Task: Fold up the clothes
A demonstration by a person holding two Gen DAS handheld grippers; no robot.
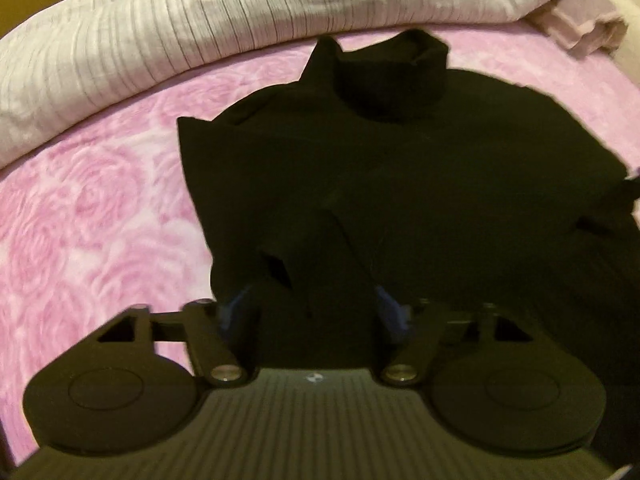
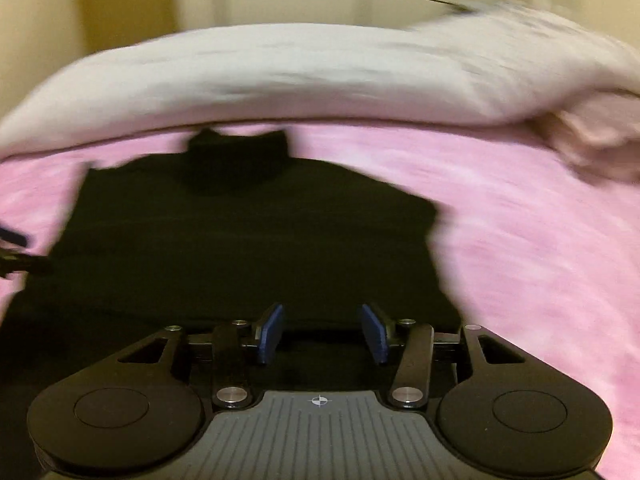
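A black turtleneck sweater (image 1: 400,168) lay on the pink rose-patterned blanket (image 1: 92,208), collar toward the rumpled white duvet (image 1: 200,20). The left gripper (image 1: 316,304) had its jaws spread around a fold of sleeve fabric; the right gripper (image 2: 323,332) stood with jaws apart over the sweater's hem, holding nothing.

Left tongs (image 1: 316,304) spread wide, blue pads partly hidden, right tongs (image 2: 323,330) parted, pads bare

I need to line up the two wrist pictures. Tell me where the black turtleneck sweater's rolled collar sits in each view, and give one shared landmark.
Left wrist: black turtleneck sweater's rolled collar, upper centre, right of middle.
Right wrist: collar, upper left of centre, blurred.
Shared landmark: the pale ribbed quilt bunched behind the collar on the pink rose-patterned blanket.
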